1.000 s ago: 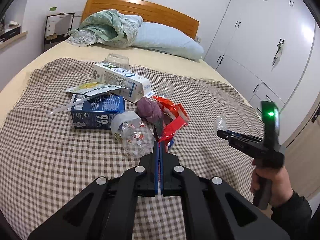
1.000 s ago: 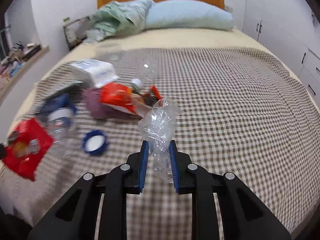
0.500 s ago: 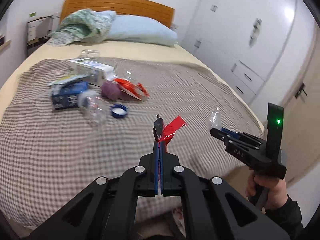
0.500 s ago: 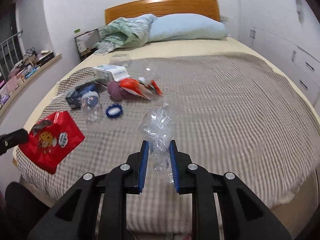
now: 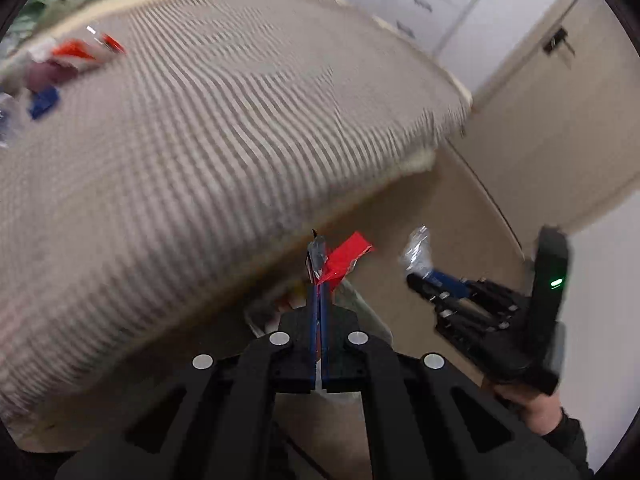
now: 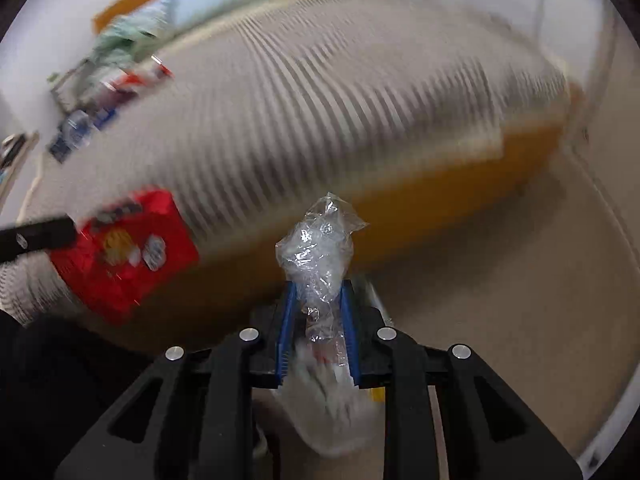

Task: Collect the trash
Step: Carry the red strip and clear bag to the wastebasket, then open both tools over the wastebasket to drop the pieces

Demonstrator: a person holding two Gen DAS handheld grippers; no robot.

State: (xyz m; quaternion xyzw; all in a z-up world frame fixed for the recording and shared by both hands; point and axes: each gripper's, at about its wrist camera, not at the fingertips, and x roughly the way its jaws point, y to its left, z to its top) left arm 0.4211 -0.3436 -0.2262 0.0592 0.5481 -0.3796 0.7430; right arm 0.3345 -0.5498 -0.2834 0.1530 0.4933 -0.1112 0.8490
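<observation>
Both grippers have swung away from the middle of the bed (image 5: pixel 208 128) and now point down past its foot edge toward the floor (image 6: pixel 500 300), and both views are blurry from the fast move. The left gripper (image 5: pixel 319 280) is squeezed tight, with almost no gap between its blue pads, and it holds the red wrapper (image 5: pixel 344 258) by one edge so the wrapper sticks up past the tips. In the right wrist view the same red wrapper (image 6: pixel 128 248) hangs in the air in front of the foot edge of the bed. The right gripper (image 6: pixel 316 300) is closed partway on the clear plastic bag (image 6: pixel 320 248), which is crumpled and bulges out above the pads. A second ago both pieces of trash were held over the checked blanket, close to the pile; now they are off the bed and over the floor. Just under both grippers there is a pale, soft shape that may be a bin or trash bag (image 6: pixel 336 408), but it is too blurry to be sure. This looks like the carry step, with the drop coming next. The rest of the trash pile (image 5: pixel 52 68) sits far back near the head end of the bed, so more trips look needed. The thin wrapper is only pinched at its edge, so it could slip if shaken.
</observation>
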